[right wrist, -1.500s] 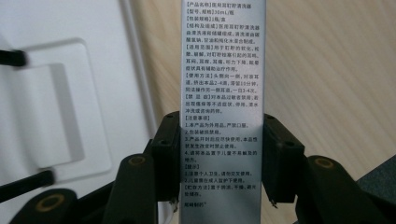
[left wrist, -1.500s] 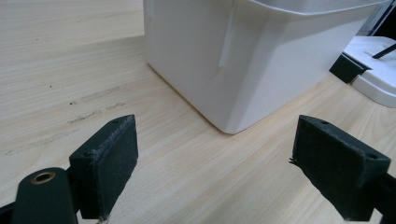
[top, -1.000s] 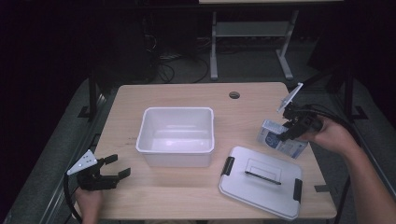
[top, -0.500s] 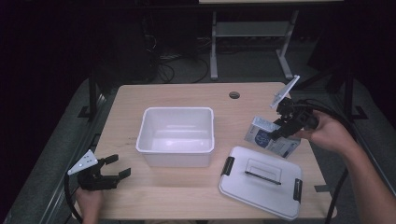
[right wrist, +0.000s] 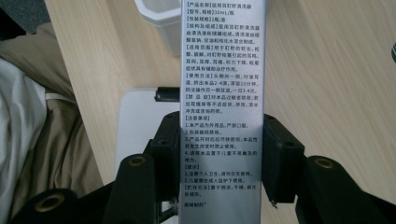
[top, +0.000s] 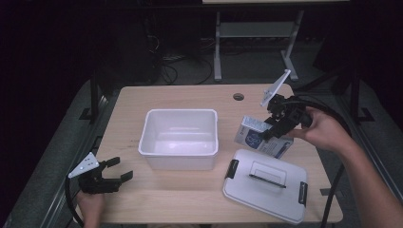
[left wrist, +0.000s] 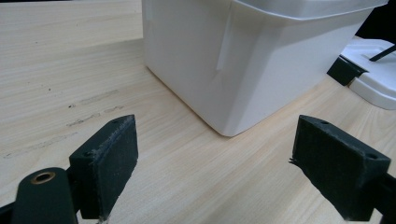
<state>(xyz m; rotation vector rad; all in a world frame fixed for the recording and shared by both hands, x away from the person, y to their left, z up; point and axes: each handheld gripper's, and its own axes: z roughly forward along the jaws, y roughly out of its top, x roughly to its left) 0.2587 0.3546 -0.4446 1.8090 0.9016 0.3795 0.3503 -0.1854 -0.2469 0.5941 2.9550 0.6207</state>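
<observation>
Since a second ago my right gripper [top: 273, 129] has lifted the small box [top: 260, 137] off the table [top: 166, 204] and swung it toward the white bin [top: 178, 138]; it now hangs above the lid [top: 266, 185], just right of the bin. Jaws pinch only its narrow sides near one end, so it could pivot or slip and clip the bin rim. My left gripper [left wrist: 224, 163] sits spread, idle, by the bin's near corner.

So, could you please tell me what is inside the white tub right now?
The white tub looks empty in the high view: bare floor and inner walls. The strip just inside its near wall is hidden. The small box is outside it, held in the right hand-held gripper.
</observation>
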